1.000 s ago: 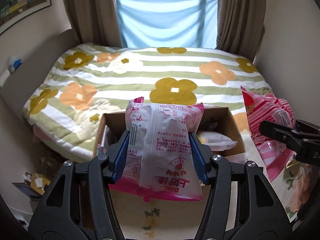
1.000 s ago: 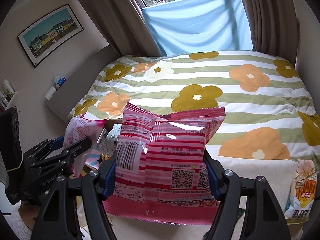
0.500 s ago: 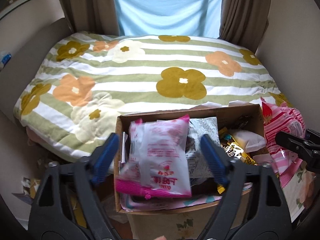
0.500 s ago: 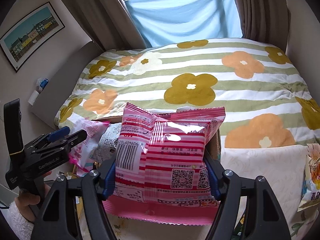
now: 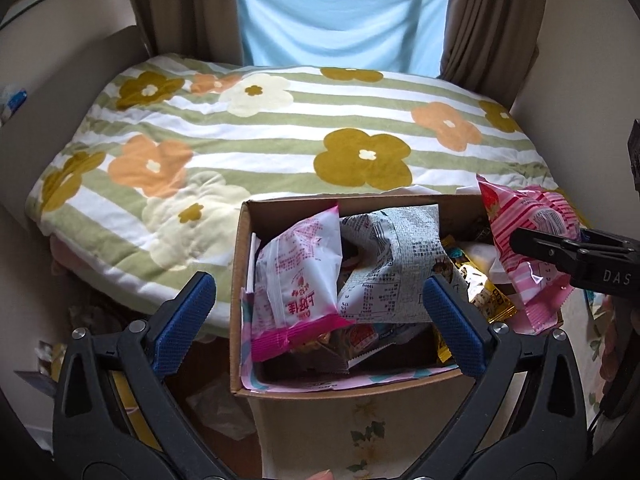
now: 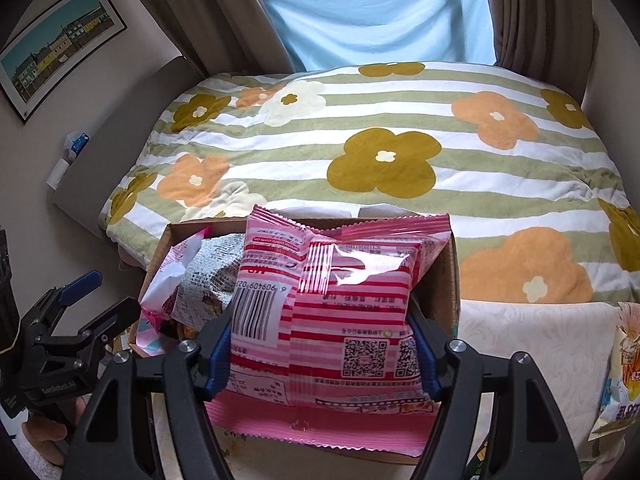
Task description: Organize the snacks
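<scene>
A cardboard box (image 5: 244, 248) of snacks stands before the bed. A white and pink snack bag (image 5: 298, 276) lies in its left side beside a grey printed bag (image 5: 392, 264). My left gripper (image 5: 318, 306) is open and empty above the box's near edge. My right gripper (image 6: 320, 344) is shut on a pink striped snack bag (image 6: 340, 300), held over the right part of the box (image 6: 448, 280). The striped bag also shows in the left wrist view (image 5: 524, 240), with the right gripper's fingers (image 5: 560, 248) on it. The left gripper shows at the left of the right wrist view (image 6: 104, 300).
A bed with a flowered striped blanket (image 5: 280, 140) lies behind the box. Another snack bag (image 6: 620, 380) lies on a white patterned cloth (image 6: 520, 340) to the right. Curtains and a blue sheet (image 5: 340, 12) hang at the back wall.
My left gripper opened and let the white and pink bag drop into the box, then pulled back. My right gripper carried the striped bag closer over the box.
</scene>
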Demonstrator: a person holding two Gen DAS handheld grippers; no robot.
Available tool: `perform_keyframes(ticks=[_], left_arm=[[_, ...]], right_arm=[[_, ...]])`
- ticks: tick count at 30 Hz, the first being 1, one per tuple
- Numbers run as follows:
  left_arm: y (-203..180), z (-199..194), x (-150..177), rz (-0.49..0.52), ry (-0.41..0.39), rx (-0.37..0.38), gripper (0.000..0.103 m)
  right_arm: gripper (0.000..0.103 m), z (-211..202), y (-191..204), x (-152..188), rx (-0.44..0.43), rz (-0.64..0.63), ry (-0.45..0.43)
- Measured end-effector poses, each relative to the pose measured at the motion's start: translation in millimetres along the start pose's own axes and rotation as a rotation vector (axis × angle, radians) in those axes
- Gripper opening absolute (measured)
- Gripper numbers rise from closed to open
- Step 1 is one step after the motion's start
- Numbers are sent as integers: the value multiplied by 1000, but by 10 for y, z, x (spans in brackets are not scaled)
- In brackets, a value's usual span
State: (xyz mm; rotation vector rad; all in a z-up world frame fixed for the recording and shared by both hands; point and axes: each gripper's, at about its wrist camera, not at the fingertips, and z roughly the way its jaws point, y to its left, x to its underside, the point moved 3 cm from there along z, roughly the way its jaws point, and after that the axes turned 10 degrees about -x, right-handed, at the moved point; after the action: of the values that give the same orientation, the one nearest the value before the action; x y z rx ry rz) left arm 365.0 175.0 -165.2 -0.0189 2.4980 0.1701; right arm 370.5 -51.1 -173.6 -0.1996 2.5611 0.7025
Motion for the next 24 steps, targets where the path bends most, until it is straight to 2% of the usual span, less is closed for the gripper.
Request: perform_keyframes(ticks=[3, 4, 5, 7, 24], left_arm=[[8, -24, 13, 7, -4, -14, 103], [10, -34, 22, 6, -3, -13, 103], [10, -44, 27, 4, -3, -12, 103], [10, -74, 42, 0, -6, -9, 103], [-17, -418, 240, 15, -37, 21, 103]], right_arm=[[71, 85, 23, -69, 23, -8, 10], [76, 103, 30, -87, 37, -10, 8], [85, 104, 32, -99, 50, -16, -3], [90, 73, 44, -104, 49, -22, -17], [91, -362, 96, 187, 76, -3, -92]])
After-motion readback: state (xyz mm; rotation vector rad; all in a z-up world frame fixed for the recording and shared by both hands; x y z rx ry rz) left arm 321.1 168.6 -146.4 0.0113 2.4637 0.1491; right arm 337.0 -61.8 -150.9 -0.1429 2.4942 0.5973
